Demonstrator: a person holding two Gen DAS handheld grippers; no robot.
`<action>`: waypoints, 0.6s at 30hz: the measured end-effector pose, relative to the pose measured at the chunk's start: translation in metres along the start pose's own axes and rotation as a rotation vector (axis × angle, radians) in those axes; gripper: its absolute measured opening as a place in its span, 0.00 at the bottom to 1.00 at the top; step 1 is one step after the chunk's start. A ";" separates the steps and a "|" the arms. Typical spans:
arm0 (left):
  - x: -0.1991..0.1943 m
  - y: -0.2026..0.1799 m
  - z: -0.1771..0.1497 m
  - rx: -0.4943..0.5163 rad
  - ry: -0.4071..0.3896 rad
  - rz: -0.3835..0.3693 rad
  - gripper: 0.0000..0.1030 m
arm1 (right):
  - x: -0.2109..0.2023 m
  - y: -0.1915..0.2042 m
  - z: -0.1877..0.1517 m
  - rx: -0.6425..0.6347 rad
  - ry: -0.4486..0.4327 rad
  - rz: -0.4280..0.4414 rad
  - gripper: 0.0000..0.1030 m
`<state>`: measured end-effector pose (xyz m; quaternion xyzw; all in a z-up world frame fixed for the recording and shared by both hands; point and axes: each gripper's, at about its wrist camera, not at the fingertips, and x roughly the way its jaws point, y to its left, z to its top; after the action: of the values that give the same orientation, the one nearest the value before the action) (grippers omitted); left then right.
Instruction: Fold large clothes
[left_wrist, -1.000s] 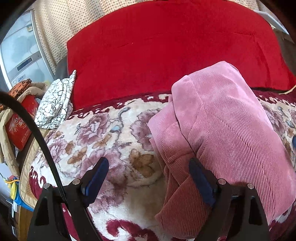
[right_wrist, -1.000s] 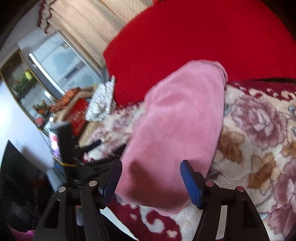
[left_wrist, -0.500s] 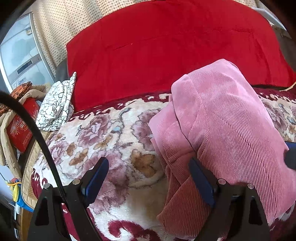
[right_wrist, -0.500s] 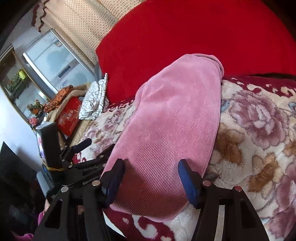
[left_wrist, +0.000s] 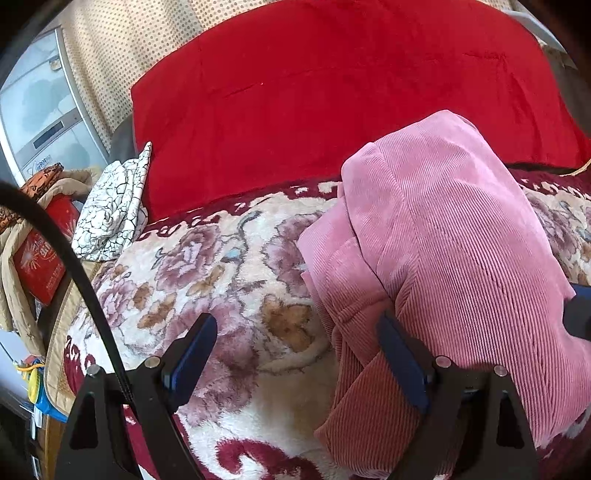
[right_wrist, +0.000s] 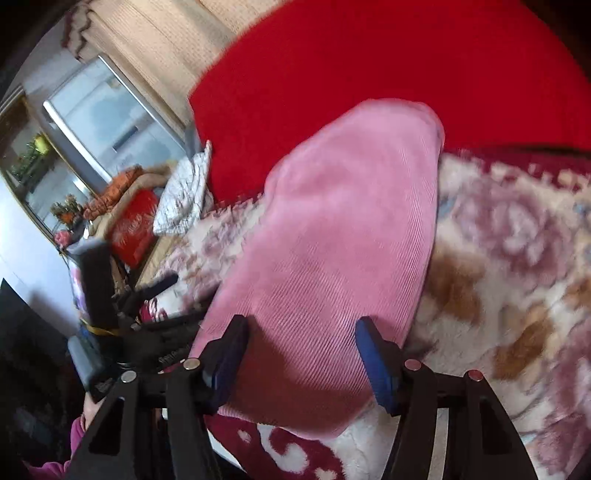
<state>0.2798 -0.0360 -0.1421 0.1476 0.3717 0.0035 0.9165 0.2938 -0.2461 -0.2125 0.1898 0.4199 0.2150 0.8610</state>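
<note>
A pink corduroy garment (left_wrist: 450, 251) lies folded in a long bundle on the floral blanket (left_wrist: 221, 280); it also shows in the right wrist view (right_wrist: 332, 240). My left gripper (left_wrist: 295, 354) is open and empty, its right finger against the garment's near left edge, its left finger over the blanket. My right gripper (right_wrist: 301, 354) is open with its jaws straddling the garment's near end, not closed on it. The left gripper's body (right_wrist: 147, 332) shows left of the garment in the right wrist view.
A large red cushion (left_wrist: 332, 96) stands behind the garment. A white crackle-pattern cloth (left_wrist: 110, 214) lies at the blanket's left edge. A red box (left_wrist: 40, 258) and clutter sit beyond the bed's left side, by a window (right_wrist: 110, 118).
The right gripper has moved forward over the garment's near end and the view is blurred by motion. The left gripper has hardly moved. The garment lies as before.
</note>
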 end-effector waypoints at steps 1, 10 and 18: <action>0.000 0.000 0.000 -0.001 -0.001 -0.002 0.87 | 0.000 -0.001 0.001 0.010 -0.003 0.008 0.61; -0.002 0.000 0.000 0.001 -0.002 -0.002 0.87 | 0.001 -0.006 0.000 0.019 0.003 0.019 0.62; 0.001 0.001 -0.002 -0.002 0.006 -0.011 0.87 | -0.002 -0.006 -0.002 0.011 0.003 0.021 0.62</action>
<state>0.2791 -0.0344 -0.1433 0.1445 0.3752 -0.0006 0.9156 0.2926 -0.2523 -0.2156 0.1988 0.4206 0.2220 0.8569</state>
